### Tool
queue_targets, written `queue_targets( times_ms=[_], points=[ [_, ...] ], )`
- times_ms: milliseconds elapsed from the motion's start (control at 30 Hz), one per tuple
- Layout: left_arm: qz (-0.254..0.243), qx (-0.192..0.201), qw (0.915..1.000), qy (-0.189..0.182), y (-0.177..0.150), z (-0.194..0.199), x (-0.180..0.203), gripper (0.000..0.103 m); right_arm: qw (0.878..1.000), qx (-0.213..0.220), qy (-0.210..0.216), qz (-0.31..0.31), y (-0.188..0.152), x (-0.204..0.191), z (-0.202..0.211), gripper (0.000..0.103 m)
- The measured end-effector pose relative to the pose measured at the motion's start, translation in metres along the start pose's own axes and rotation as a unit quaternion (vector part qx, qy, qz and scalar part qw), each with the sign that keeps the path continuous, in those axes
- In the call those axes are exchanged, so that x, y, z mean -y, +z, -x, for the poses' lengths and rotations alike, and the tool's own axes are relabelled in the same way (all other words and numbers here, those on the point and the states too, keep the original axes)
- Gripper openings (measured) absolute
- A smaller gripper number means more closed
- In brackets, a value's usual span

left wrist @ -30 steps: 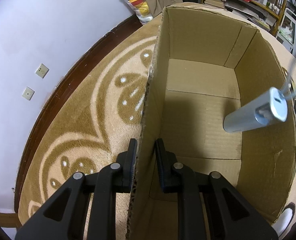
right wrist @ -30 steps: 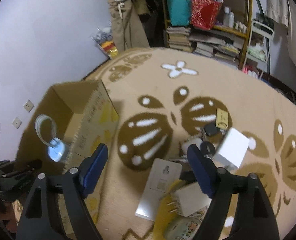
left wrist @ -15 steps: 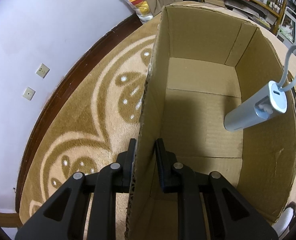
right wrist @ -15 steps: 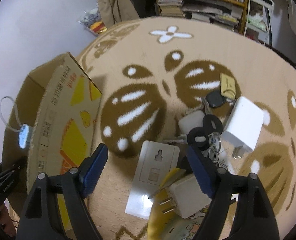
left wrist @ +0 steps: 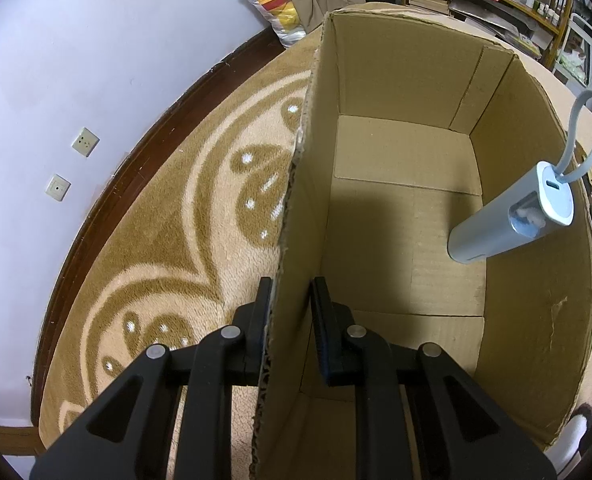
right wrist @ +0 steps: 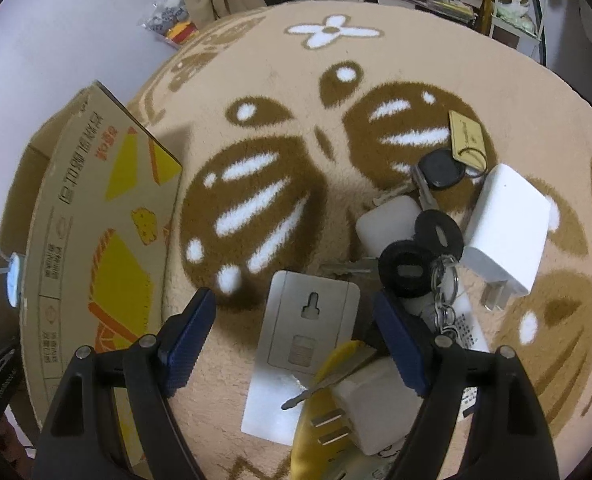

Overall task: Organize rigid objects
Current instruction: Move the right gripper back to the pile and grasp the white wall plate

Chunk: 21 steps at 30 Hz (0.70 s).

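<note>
right claw lowered toward flat card; left claw clamps corrugated box wall.

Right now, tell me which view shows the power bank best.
The left wrist view: the power bank shows whole, leaning against the box wall with its cord loop above the rim. The right wrist view catches only its end cap over the box's edge.

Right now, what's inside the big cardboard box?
Only the silver power bank, leaning on the cardboard box's right wall, loop strap sticking up. The floor looks bare; the near corner behind the left gripper is hidden.
</note>
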<state>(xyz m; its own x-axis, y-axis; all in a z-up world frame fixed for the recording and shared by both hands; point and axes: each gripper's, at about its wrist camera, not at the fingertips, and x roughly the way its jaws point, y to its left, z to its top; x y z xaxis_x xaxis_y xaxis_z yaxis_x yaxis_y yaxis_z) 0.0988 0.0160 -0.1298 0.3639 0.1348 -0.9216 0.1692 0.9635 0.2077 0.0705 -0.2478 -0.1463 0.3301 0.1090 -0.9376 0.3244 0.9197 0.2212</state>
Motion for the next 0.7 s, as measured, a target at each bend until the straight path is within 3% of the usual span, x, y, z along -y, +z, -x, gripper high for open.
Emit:
queue_targets(
  times_ms=[267,467,533,700],
  points=[
    [0.0,0.0,1.0,-0.001,0.0,0.0,0.0,0.017,1.0,-0.017,0.0,0.008,0.003,-0.003,-0.015,0.086],
    [0.0,0.0,1.0,0.0,0.0,0.0,0.0,0.017,0.998,-0.01,-0.045,0.036,0.001,-0.011,-0.023,0.07],
    [-0.001,0.0,1.0,0.0,0.0,-0.001,-0.001,0.017,0.998,0.003,-0.055,0.039,0.0,-0.012,-0.022,0.054],
    [-0.003,0.002,1.0,0.001,0.0,0.0,0.0,0.017,0.997,0.03,-0.062,0.044,-0.005,-0.018,-0.019,0.054]
  ],
)
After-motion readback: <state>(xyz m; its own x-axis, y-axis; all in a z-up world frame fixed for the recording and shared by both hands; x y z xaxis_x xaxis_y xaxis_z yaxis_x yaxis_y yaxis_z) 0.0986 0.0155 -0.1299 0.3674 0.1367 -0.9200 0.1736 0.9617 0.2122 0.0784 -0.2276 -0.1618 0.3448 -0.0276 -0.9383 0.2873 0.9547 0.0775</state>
